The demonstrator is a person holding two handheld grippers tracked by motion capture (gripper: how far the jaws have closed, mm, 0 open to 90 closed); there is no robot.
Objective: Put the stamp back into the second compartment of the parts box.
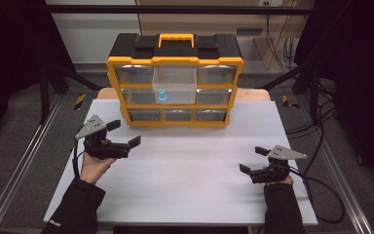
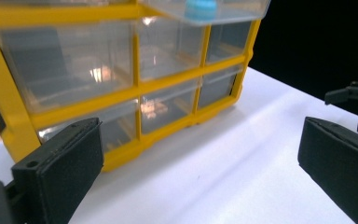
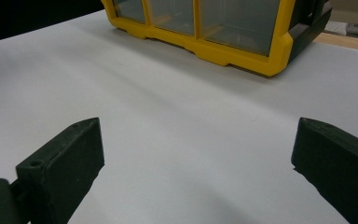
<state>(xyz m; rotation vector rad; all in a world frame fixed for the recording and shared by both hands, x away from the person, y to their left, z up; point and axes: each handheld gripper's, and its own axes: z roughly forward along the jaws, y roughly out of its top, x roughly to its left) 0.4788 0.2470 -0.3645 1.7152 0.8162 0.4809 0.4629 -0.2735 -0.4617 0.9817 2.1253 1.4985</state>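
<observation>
White table [image 1: 185, 165] under a dark room: at left, your left tool [image 1: 124, 133] stands wide open and empty, near the yellow drawer cabinet [image 1: 175, 90]; centre, its clear middle drawer [image 1: 174, 84] is pulled out, holding a small blue piece [image 1: 162, 95]; at right, your right tool [image 1: 253, 160] rests open, gripping nothing

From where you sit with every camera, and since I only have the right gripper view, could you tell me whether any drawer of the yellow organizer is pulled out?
Observer: Yes, the top middle drawer of the organizer is pulled out towards the person.
Operator: Thank you. Is anything inside it?
Observer: A small blue object sits in it, near its left side.
Operator: And where is the left gripper?
Observer: The left gripper is by the organizer's lower left corner, jaws wide apart and nothing between them.
</observation>
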